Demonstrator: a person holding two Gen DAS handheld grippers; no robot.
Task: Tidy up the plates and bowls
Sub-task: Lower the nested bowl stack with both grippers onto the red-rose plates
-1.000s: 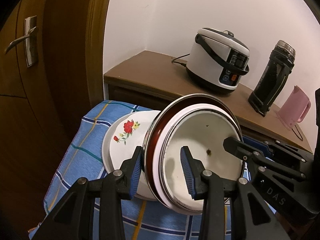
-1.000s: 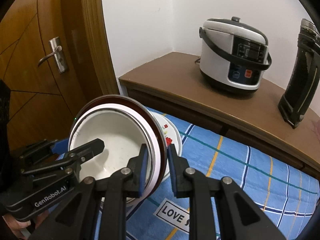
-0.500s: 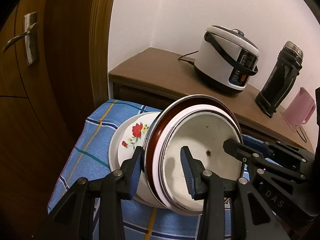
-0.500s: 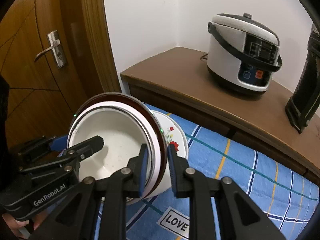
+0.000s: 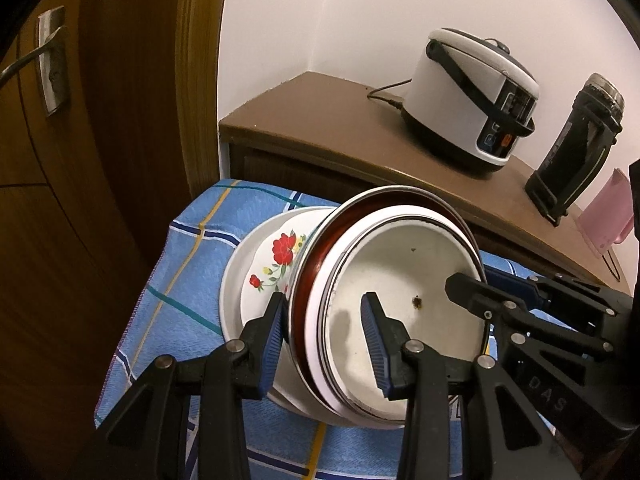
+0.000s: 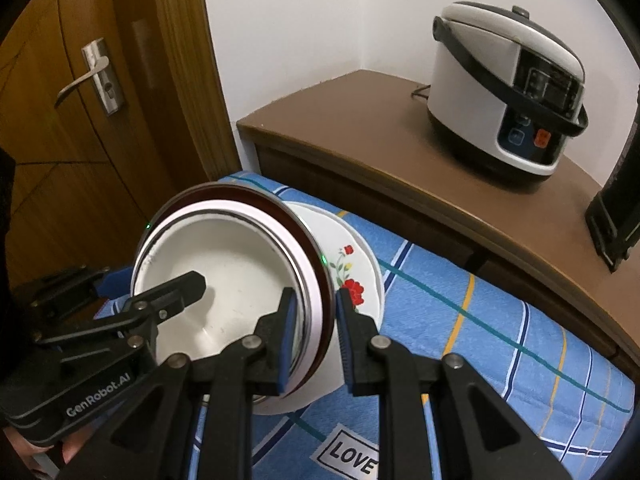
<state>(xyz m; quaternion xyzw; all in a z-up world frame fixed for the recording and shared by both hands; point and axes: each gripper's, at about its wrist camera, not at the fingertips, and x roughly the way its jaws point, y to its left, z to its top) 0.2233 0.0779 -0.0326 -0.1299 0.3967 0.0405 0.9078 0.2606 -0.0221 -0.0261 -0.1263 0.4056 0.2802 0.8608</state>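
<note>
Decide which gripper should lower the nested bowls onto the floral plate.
Right gripper, probably: its fingers pinch the nested bowls snugly, while the left gripper seems gapped at its inner finger.

Tilted stack over plate, cabinet behind.
White enamel bowl (image 5: 404,292) nests in red-rimmed metal bowl (image 5: 316,268), over flower-printed white plate (image 5: 264,264) on blue checked cloth (image 5: 188,256); white rice cooker (image 5: 468,96) on brown wooden cabinet (image 5: 320,120) behind.

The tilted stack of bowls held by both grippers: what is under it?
Under the tilted stack of bowls lies a white floral plate on the blue checked cloth. Only the plate's rim and red flowers show; its centre is covered, so anything there cannot be seen.
</note>
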